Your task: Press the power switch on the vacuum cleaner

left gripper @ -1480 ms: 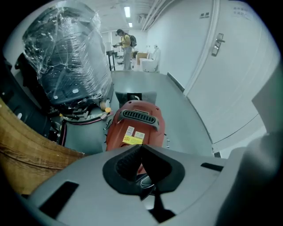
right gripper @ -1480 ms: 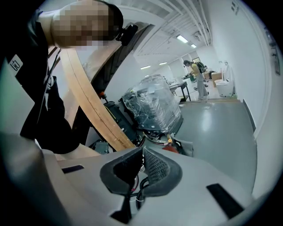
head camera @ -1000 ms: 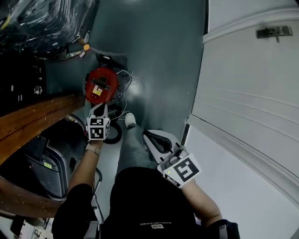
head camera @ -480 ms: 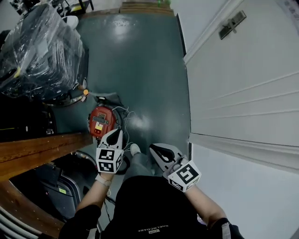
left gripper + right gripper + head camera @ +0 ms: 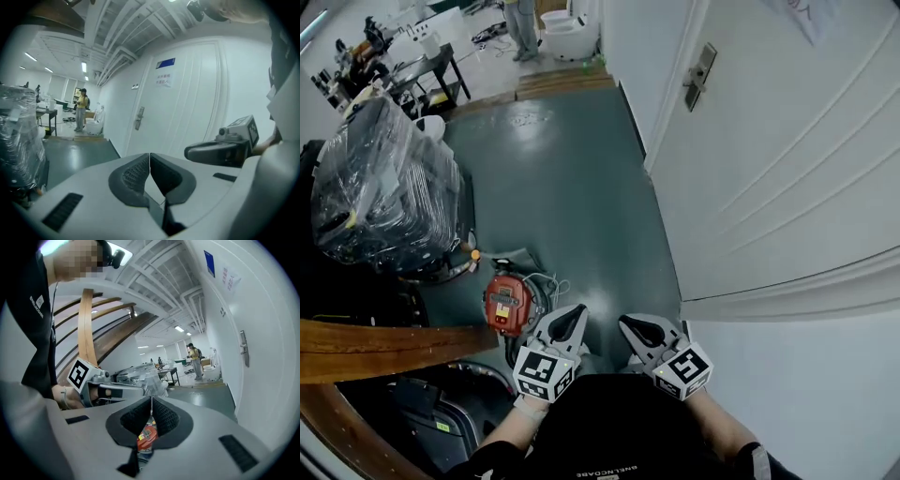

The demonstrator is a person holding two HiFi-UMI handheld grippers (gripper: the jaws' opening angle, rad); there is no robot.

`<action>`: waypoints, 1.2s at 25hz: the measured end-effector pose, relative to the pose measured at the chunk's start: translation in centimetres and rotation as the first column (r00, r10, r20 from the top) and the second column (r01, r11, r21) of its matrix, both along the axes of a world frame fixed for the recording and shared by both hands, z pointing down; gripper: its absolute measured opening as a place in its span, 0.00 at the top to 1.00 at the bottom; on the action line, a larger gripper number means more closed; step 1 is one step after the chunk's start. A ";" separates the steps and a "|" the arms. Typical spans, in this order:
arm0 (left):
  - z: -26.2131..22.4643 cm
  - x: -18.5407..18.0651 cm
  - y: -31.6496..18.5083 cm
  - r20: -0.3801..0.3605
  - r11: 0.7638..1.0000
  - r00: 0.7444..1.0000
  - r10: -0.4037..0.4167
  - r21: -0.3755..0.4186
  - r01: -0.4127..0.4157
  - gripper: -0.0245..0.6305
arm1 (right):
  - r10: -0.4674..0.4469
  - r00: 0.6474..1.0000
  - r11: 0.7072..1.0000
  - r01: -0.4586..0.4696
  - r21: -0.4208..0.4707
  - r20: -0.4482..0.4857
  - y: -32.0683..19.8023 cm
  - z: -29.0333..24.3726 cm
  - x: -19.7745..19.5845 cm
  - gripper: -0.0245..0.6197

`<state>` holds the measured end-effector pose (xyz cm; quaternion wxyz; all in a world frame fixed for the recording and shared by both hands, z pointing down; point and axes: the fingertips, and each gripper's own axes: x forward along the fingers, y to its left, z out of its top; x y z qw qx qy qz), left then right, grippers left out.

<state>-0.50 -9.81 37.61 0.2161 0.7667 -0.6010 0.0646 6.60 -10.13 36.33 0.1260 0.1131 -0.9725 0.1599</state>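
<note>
The red vacuum cleaner (image 5: 508, 305) stands on the dark green floor, with a white cord coiled beside it. In the head view my left gripper (image 5: 572, 317) hangs just right of the vacuum and apart from it, jaws shut and empty. My right gripper (image 5: 634, 328) is held further right, also shut on nothing. In the right gripper view the vacuum cleaner (image 5: 147, 437) shows red through the gap below the closed fingertips, and the left gripper (image 5: 112, 391) lies to the left. The left gripper view faces the white door, with the right gripper (image 5: 220, 150) at its right.
A white panelled door (image 5: 787, 141) with a metal handle (image 5: 700, 67) fills the right side. A plastic-wrapped bundle (image 5: 384, 187) stands at the left, above a curved wooden rail (image 5: 384, 337). Far down the corridor are a table (image 5: 422, 70) and a person (image 5: 523, 23).
The view has swung upward, showing the corridor. Both grippers have drawn back toward my body; the left one has come away from the vacuum's top and to its right.
</note>
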 end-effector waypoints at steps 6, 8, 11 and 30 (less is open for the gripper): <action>-3.6 5.1 -1.6 -0.016 0.991 0.993 0.118 0.073 -0.116 0.94 | 0.099 0.994 0.994 -0.101 0.030 0.056 -3.2 -2.4 5.2 0.92; -4.4 6.1 -1.8 -0.014 0.990 0.993 0.114 0.085 -0.113 0.94 | 0.116 0.991 0.992 -0.118 0.038 0.069 -3.7 -3.0 6.7 0.92; -5.4 7.4 -1.9 -0.020 0.989 0.994 0.111 0.102 -0.109 0.94 | 0.135 0.987 0.989 -0.140 0.051 0.090 -4.3 -4.0 8.5 0.92; -4.5 10.9 -0.7 -0.022 0.990 0.993 0.114 0.081 -0.112 0.94 | 0.149 0.979 0.985 -0.159 0.062 0.138 -3.3 -5.0 12.2 0.92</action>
